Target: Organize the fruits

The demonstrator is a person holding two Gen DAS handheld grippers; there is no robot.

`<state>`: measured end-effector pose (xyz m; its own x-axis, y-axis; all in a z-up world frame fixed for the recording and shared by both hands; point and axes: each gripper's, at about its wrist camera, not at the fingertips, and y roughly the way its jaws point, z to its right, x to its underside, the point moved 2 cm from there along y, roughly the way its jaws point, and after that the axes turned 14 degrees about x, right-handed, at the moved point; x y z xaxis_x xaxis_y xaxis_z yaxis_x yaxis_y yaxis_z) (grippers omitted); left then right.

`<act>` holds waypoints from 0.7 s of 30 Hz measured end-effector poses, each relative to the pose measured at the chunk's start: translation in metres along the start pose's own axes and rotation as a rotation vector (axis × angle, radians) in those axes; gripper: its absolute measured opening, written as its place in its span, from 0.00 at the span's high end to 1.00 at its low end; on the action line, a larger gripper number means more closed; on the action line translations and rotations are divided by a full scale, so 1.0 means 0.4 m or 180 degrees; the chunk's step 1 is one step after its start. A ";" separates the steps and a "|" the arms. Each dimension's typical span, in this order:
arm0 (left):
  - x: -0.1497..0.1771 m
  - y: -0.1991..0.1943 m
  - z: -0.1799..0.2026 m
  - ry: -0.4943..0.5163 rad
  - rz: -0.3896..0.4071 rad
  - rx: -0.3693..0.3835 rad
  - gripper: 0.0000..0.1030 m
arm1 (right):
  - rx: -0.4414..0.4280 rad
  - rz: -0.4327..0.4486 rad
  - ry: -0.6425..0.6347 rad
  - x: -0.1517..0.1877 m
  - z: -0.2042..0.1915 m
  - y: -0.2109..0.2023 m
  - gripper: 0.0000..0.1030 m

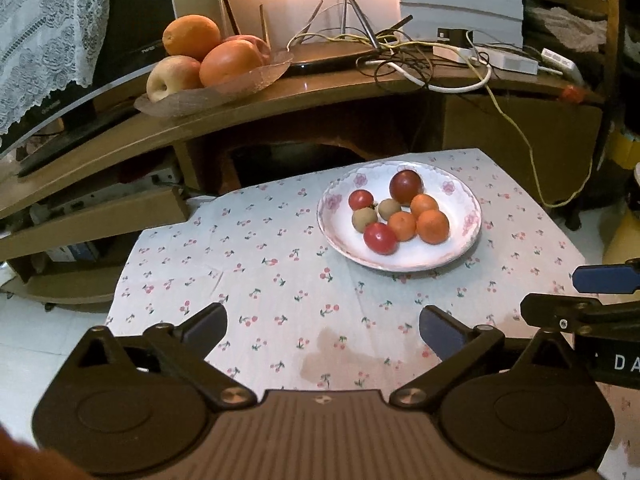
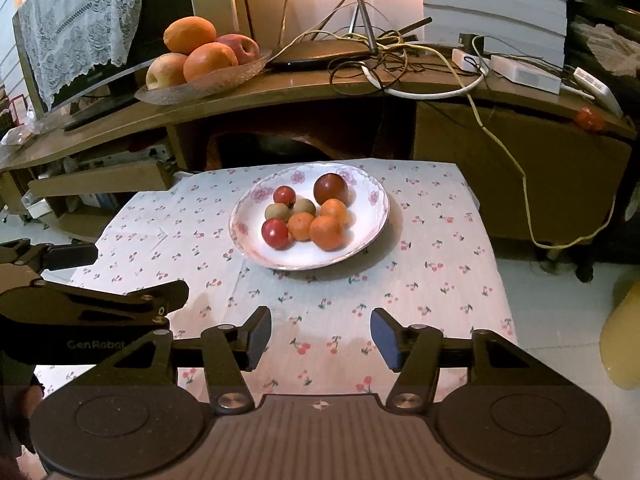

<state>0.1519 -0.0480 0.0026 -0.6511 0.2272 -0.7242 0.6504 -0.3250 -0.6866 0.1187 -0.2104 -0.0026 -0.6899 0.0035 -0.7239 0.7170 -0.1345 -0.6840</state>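
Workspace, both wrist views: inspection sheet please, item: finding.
Surface: small table with cherry-print cloth; damp-looking stain near the front edge.
Job's things: floral plate holding three small oranges, two red cherry tomatoes, two brown longan-like fruits and one dark red plum-like fruit.
Clutter: nothing seen on the cloth besides the plate.
Grippers: left gripper open, empty; right gripper open, empty; both short of the plate.
Cables: tangle of cords on the cabinet; yellow cable hangs to the floor.
Surroundings: wooden cabinet with glass fruit dish of large oranges and apples, router, monitor under lace cover.
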 end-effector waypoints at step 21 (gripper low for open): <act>0.093 -0.107 0.040 -0.0001 -0.0048 0.0095 0.00 | 0.0011 0.0036 0.0068 0.086 -0.018 -0.115 0.44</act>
<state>0.0936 -0.0403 0.0059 -0.6608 0.2321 -0.7138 0.6285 -0.3486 -0.6953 0.0627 -0.1969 0.0032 -0.6795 0.0231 -0.7333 0.7243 -0.1381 -0.6755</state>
